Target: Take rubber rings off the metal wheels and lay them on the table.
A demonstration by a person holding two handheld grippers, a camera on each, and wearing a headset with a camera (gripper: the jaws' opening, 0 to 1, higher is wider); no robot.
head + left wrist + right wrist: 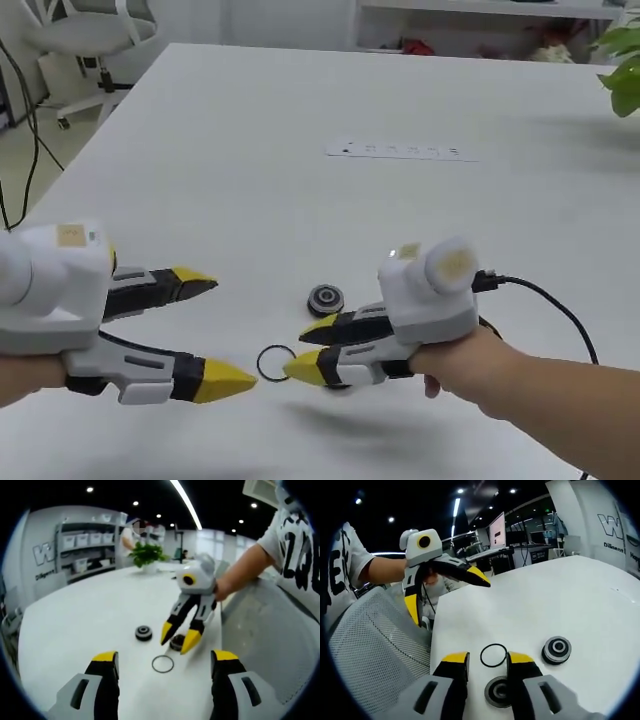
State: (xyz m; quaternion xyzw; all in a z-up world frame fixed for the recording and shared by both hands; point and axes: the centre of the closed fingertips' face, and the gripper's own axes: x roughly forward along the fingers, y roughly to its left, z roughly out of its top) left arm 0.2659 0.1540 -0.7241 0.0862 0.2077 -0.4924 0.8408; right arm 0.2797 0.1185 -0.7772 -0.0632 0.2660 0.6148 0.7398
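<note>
Your left gripper [212, 330] is over the table [300, 150] at the left, jaws spread wide and holding nothing. Just right of its lower tip a loose ring [275, 362] lies flat on the table, already off. A little beyond it and further right, the far wheel [325, 298] lies flat, apart from both tools. Its dark outer band looks to be a ring not yet taken. Your right gripper [310, 348] sits low with its jaws apart. In the right gripper view the near wheel [498, 691] lies between them, though I cannot tell whether a jaw touches it.

Watch the loose ring: it lies just ahead of your right tips, so a forward push would likely sweep it along. The table edge on your side is near, and a flick could send the ring over. If you pinch the near wheel off-centre, it will probably skid out across the smooth top.
</note>
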